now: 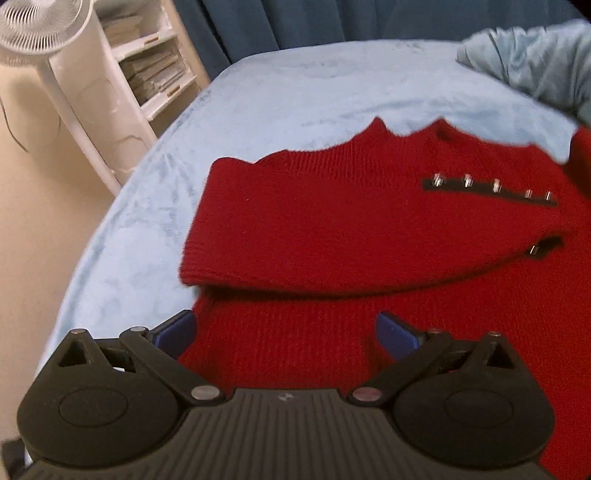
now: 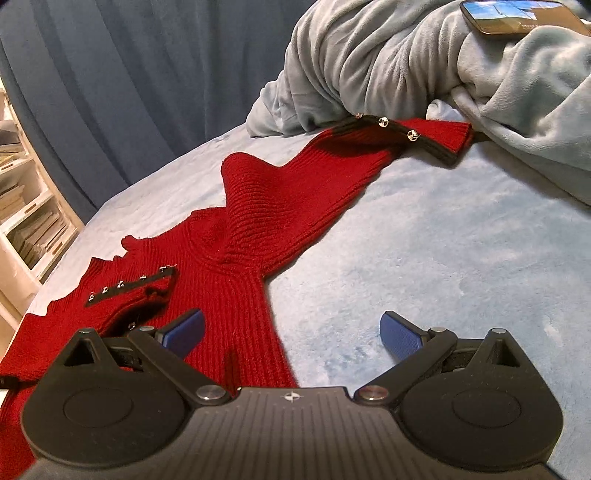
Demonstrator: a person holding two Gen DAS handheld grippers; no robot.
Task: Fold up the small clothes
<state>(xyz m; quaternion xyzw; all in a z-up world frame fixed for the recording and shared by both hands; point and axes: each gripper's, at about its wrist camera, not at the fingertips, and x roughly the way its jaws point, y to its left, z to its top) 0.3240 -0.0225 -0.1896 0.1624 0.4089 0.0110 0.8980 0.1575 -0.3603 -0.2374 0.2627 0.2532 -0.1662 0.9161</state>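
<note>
A red knit sweater lies on a light blue blanket. In the left wrist view one sleeve is folded across the body, its black cuff strip with silver buttons pointing right. My left gripper hovers open over the sweater's lower body, nothing between its blue pads. In the right wrist view the other sleeve stretches out to the far right, ending in a black buttoned cuff. My right gripper is open above the sweater's right side edge, with one pad over the knit and one over the blanket.
A bunched grey-blue blanket rises at the far right, touching the outstretched cuff, with a phone on top. Dark blue curtains hang behind. A white fan and a white shelf with books stand left of the bed edge.
</note>
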